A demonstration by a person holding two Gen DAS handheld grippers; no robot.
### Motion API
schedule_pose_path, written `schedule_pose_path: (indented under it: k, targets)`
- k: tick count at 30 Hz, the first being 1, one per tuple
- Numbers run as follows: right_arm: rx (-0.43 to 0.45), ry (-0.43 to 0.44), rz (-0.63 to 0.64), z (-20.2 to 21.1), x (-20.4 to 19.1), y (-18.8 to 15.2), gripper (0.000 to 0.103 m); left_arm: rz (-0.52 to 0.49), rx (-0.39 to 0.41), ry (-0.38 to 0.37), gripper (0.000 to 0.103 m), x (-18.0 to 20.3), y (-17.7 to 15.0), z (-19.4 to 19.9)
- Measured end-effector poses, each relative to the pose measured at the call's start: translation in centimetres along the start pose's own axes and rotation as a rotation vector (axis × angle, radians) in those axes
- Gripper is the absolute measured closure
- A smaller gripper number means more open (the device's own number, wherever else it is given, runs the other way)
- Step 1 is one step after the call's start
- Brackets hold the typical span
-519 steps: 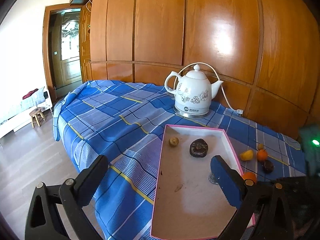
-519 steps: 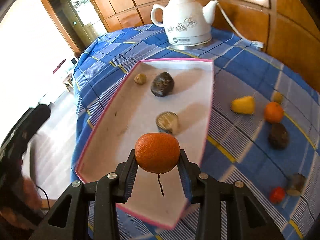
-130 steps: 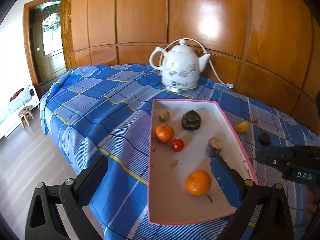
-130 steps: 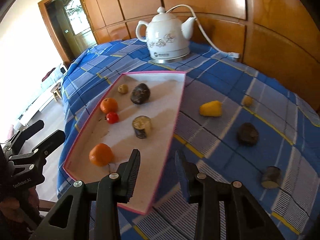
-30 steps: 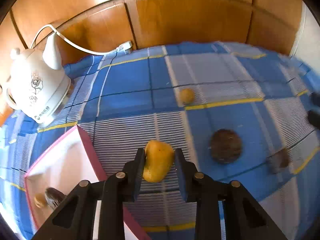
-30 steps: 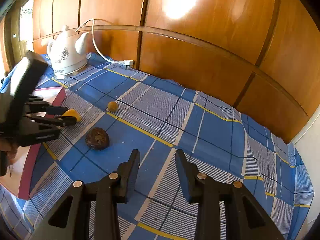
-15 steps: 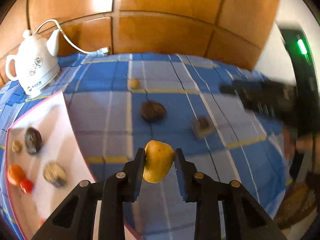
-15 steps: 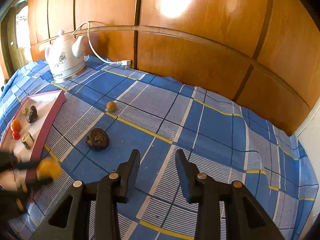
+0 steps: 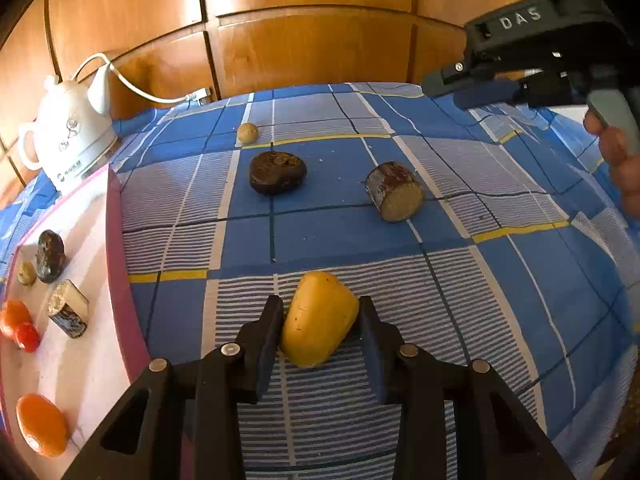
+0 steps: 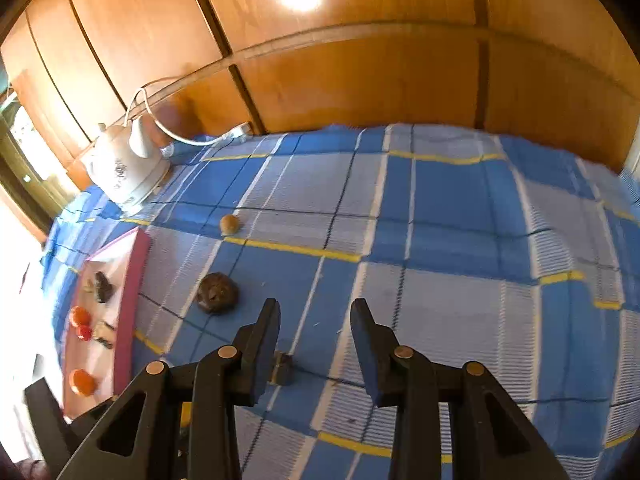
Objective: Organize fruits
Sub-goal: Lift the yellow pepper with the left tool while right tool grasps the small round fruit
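We see a desk covered by a blue checked cloth (image 9: pixel 320 184) with yellow and white lines, backed by a wall of wooden panels (image 9: pixel 312 44). To the left of our left gripper's jaws lies a pink-rimmed tray (image 9: pixel 116 248). It holds two orange fruits (image 9: pixel 42 424), a small red fruit (image 9: pixel 27 337), a cut cylinder piece (image 9: pixel 68 314), a dark wrinkled fruit (image 9: pixel 50 255) and a small tan one (image 9: pixel 26 273). Far ahead and to the left of the jaws stands a white kettle (image 9: pixel 70 140) with its cord trailing to the wall.

Our left gripper (image 9: pixel 320 334) has the yellow fruit (image 9: pixel 318 318) between its jaws, which are opening. The left pad touches the fruit, while a narrow gap shows at the right pad. The fruit sits on the cloth, just right of the tray's rim.

Ahead of these jaws lie a dark brown fruit (image 9: pixel 277 172), a second cut cylinder piece (image 9: pixel 395 191) to its right, and a small tan round fruit (image 9: pixel 247 133) farther off.

Our right gripper (image 10: pixel 314 344) hovers over the cloth with its jaws parted and nothing between them. In its own view the cylinder piece is partly hidden behind its left jaw. It also appears at the upper right of the left view, with part of a hand (image 9: pixel 622 168) on its grip.
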State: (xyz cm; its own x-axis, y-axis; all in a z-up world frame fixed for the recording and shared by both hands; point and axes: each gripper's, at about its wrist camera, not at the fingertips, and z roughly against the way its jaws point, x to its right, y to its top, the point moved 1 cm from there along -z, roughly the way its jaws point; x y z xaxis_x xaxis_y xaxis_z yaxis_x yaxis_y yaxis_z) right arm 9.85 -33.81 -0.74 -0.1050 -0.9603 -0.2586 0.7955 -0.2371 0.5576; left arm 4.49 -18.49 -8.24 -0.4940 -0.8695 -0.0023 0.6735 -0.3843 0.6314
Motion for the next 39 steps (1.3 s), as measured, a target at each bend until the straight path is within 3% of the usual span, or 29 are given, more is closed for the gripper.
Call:
schedule_pose_path:
  k: [5,10,16,23,29,30,31,34,39]
  targets:
    - [-0.086,0.116,0.008,-1.4,-0.9,-0.7,0.066,-0.018,0.036,0.011,0.065,0.2,-0.4,0.0]
    - [-0.128,0.124,0.059,-2.9,-2.8,-0.1,0.065,-0.017,0.058,0.002,0.065,0.2,-0.8,0.2]
    - [-0.150,0.135,0.121,-6.8,-6.6,3.7,0.062,-0.012,0.089,-0.003,0.065,0.2,-1.0,0.2]
    - [-0.183,0.043,0.161,-13.0,-9.6,7.7,0.062,-0.021,0.107,-0.003,0.065,0.2,-1.2,0.3]
    - [-0.218,-0.004,0.154,-17.2,-10.5,9.2,0.062,-0.025,0.115,-0.005,0.065,0.3,-1.4,0.5]
    - [-0.230,-0.007,0.162,-17.7,-10.6,9.1,0.064,-0.025,0.115,-0.005,0.065,0.3,-1.4,0.5]
    - [-0.253,-0.022,0.177,-18.3,-10.8,9.0,0.080,-0.025,0.115,-0.006,0.065,0.3,-1.4,0.5]
    - [-0.256,-0.030,0.224,-17.9,-11.3,8.3,0.079,-0.028,0.118,-0.005,0.065,0.4,-1.4,0.5]
    - [-0.189,0.022,0.228,-13.0,-10.1,7.7,0.079,-0.025,0.119,-0.005,0.065,0.4,-1.4,0.4]
